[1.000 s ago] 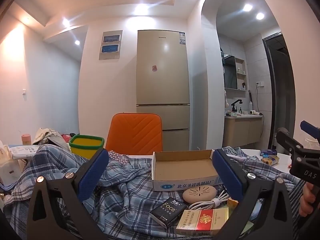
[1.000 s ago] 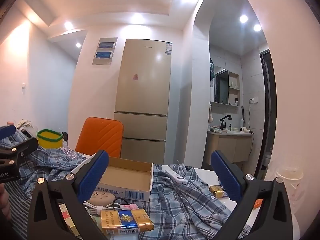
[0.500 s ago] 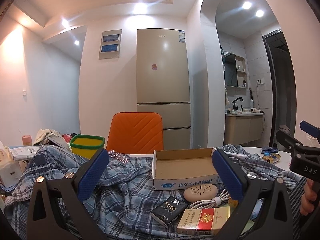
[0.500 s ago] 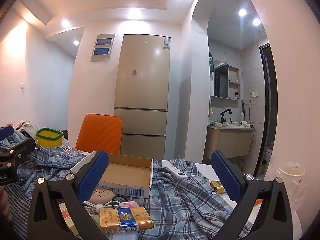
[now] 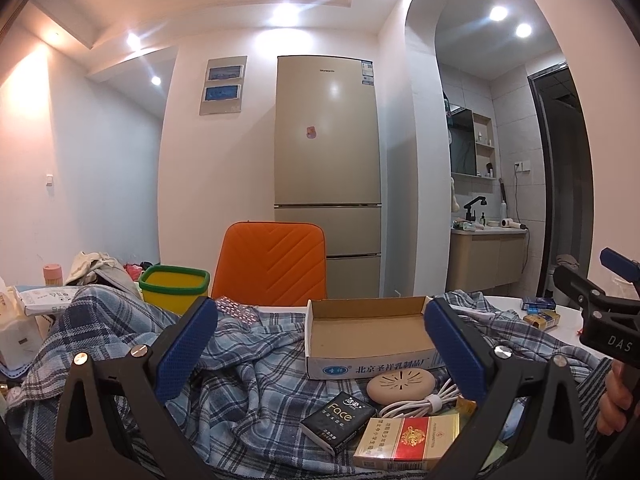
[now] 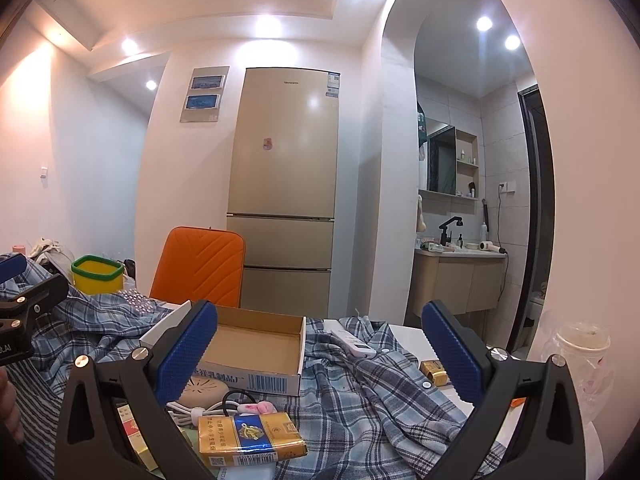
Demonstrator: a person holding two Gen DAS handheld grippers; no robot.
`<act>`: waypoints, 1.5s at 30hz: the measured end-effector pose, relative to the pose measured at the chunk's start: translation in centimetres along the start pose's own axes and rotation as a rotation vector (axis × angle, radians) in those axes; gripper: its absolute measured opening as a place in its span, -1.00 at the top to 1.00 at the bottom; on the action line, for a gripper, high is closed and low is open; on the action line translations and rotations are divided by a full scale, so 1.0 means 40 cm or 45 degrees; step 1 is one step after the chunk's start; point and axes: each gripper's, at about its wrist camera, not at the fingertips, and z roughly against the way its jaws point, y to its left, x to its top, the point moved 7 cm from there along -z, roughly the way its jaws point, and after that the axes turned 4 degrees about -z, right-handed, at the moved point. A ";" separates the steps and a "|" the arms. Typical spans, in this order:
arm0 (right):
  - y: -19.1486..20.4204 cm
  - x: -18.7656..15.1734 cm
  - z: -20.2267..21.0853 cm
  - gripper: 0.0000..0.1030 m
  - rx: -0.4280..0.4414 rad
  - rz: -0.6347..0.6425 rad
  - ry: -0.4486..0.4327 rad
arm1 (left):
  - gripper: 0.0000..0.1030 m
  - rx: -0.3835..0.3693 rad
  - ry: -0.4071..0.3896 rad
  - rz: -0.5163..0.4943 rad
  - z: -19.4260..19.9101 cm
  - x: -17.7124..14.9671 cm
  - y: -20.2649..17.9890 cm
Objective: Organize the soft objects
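1. While the left wrist view shows a black "Face" box (image 5: 339,421) and a red-and-gold cigarette pack (image 5: 408,443) lying on the blue plaid shirt (image 5: 248,384), the right wrist view shows a blue-and-gold cigarette pack (image 6: 250,434), a white remote (image 6: 352,342) on the cloth and a plastic cup (image 6: 585,344) at far right.
2. Both views show the open cardboard box (image 5: 368,332) resting on the shirt, with a beige oval device (image 5: 401,384) and a coiled white cable (image 5: 420,402) just in front of it.
3. The shirt lies crumpled across the table (image 6: 408,334), under all these items.
4. The left gripper (image 5: 318,346) is spread wide, holding nothing, poised above the shirt.
5. The right gripper (image 6: 320,350) is likewise wide apart and empty, above the box and shirt.
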 end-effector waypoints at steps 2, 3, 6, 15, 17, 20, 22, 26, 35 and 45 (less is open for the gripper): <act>-0.002 -0.002 -0.003 -1.00 0.000 -0.003 0.014 | -1.00 0.002 0.000 -0.003 0.000 0.001 -0.001; -0.003 -0.005 -0.009 -1.00 0.003 -0.007 0.029 | -1.00 0.002 0.001 -0.004 0.001 0.001 -0.002; -0.008 -0.009 -0.016 -1.00 0.005 -0.022 0.050 | -1.00 0.002 0.002 -0.003 0.001 0.001 -0.003; -0.014 -0.012 -0.018 -1.00 0.003 -0.031 0.055 | -1.00 0.002 -0.018 0.000 0.007 0.006 -0.002; -0.017 -0.013 -0.018 -1.00 0.003 -0.032 0.056 | -1.00 0.004 -0.020 -0.002 0.007 0.007 -0.002; -0.015 -0.012 -0.018 -1.00 0.003 -0.032 0.055 | -1.00 0.003 -0.015 -0.001 0.007 0.005 -0.003; -0.015 -0.011 -0.018 -1.00 0.003 -0.032 0.055 | -1.00 0.003 -0.012 0.000 0.007 0.006 -0.003; -0.016 -0.011 -0.018 -1.00 0.003 -0.031 0.055 | -1.00 0.004 -0.013 -0.001 0.009 0.007 -0.003; -0.023 -0.021 -0.022 -1.00 0.003 -0.044 0.069 | -1.00 0.004 -0.016 0.003 0.009 0.010 0.000; -0.024 -0.020 -0.022 -1.00 0.004 -0.043 0.071 | -1.00 0.003 -0.019 0.002 0.010 0.011 0.000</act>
